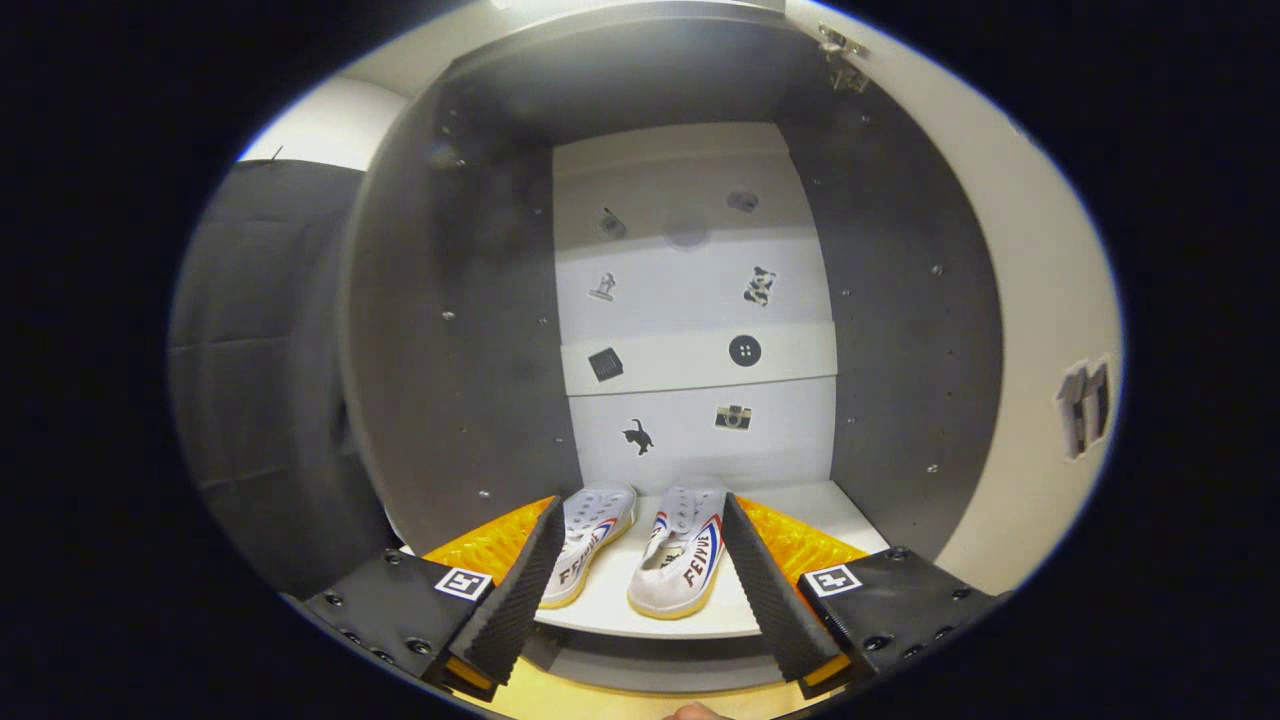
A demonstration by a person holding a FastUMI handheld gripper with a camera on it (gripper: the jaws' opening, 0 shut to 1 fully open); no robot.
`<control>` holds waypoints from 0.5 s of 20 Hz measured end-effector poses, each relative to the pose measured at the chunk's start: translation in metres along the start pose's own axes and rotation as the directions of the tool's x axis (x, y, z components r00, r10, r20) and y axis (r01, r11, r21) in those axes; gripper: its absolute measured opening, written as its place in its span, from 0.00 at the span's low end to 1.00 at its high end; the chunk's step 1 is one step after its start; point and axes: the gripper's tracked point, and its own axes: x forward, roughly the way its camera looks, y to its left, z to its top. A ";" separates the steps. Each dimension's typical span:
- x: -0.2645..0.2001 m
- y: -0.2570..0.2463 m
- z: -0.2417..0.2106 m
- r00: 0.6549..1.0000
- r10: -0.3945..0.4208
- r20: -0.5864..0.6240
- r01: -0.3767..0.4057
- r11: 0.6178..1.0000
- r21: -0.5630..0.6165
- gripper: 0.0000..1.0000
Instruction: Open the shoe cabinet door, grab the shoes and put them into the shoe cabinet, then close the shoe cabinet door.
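Note:
The shoe cabinet point(450, 330) stands open in front of me, with grey side walls and a white back panel carrying small black stickers. A pair of white canvas shoes lies side by side on its bottom shelf point(810, 505), toes pointing inward. The left shoe point(590, 540) and the right shoe point(685, 560) both rest flat on the shelf. My gripper point(640, 585) is open, its fingers spread wide to either side of the pair, with no pad touching a shoe. The shoes lie between and just ahead of the fingers.
The open cabinet door point(1040, 330) stands to the right, white, with a hinge point(840, 50) near its top. A dark padded wall point(260, 340) is left of the cabinet. The shelf's front edge and a light wooden floor point(600, 705) lie below the fingers.

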 end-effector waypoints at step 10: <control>-0.141 -0.002 0.028 0.997 0.052 0.065 -0.052 0.999 -0.007 0.97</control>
